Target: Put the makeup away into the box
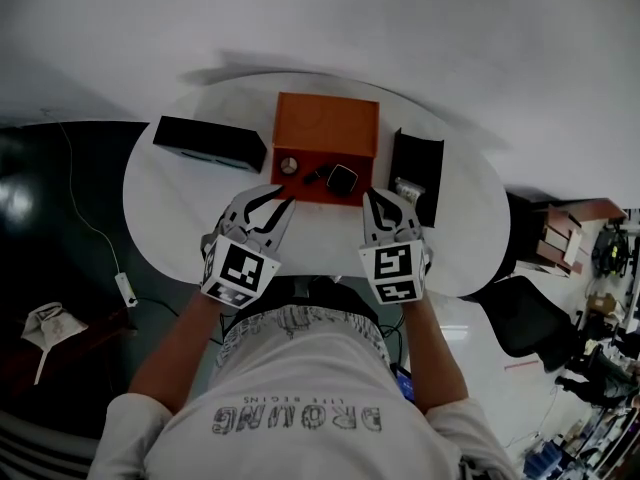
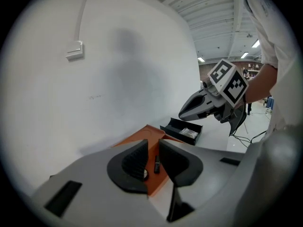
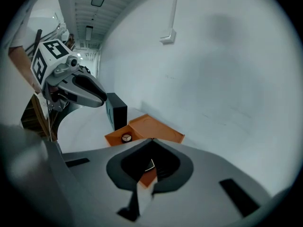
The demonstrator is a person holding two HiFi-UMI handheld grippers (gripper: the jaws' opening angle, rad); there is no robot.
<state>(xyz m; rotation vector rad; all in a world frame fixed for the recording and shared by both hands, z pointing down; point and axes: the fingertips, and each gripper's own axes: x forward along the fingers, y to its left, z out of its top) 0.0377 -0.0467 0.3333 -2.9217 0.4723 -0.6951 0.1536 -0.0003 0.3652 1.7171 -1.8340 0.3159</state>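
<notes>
An orange box (image 1: 326, 126) lies open mid-table, its lid flat behind its tray. In the tray lie a round compact (image 1: 289, 165), a black lipstick (image 1: 316, 176) and a square compact (image 1: 343, 179). My left gripper (image 1: 265, 206) hovers just in front of the tray's left side, jaws narrowly apart and empty; the lipstick (image 2: 156, 163) shows through the gap. My right gripper (image 1: 385, 206) hovers at the tray's right front, shut on nothing, tips meeting (image 3: 151, 140). The round compact (image 3: 126, 137) shows in the right gripper view too.
A closed black box (image 1: 210, 143) lies at the table's left. An open black box (image 1: 416, 171) holding a small packet stands to the right of the orange one. The white oval table (image 1: 170, 203) ends close to my body. A cable runs over the dark floor on the left.
</notes>
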